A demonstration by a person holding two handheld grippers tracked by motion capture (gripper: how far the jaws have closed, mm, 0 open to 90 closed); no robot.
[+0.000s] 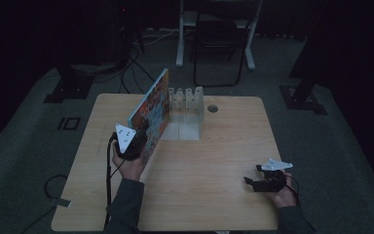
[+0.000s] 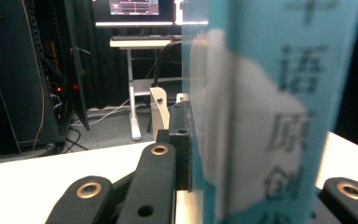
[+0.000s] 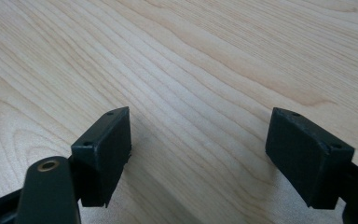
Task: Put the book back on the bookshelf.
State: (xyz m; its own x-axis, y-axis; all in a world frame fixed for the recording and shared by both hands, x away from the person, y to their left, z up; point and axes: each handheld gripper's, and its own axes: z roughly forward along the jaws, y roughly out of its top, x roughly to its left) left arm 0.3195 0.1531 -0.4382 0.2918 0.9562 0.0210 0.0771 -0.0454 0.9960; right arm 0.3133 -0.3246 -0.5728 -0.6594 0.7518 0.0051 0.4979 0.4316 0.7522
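Note:
A thin book with a colourful cover (image 1: 153, 109) stands upright on its edge and tilted, left of the table's middle. My left gripper (image 1: 142, 141) is shut on its near lower end. In the left gripper view the book's pale blue spine with printed characters (image 2: 265, 116) rises close up between the jaws, and a black finger (image 2: 179, 144) presses its left side. A white slotted rack (image 1: 187, 105) stands just beyond the book's far end. My right gripper (image 1: 251, 182) rests low at the table's right front, open, with bare wood between its jaws (image 3: 198, 154).
The wooden table (image 1: 214, 161) has a round cable hole (image 1: 213, 108) near its back edge. A dark chair (image 1: 219, 44) and white desk legs (image 1: 180, 34) stand behind the table. Cables lie on the floor at the left (image 1: 53, 187).

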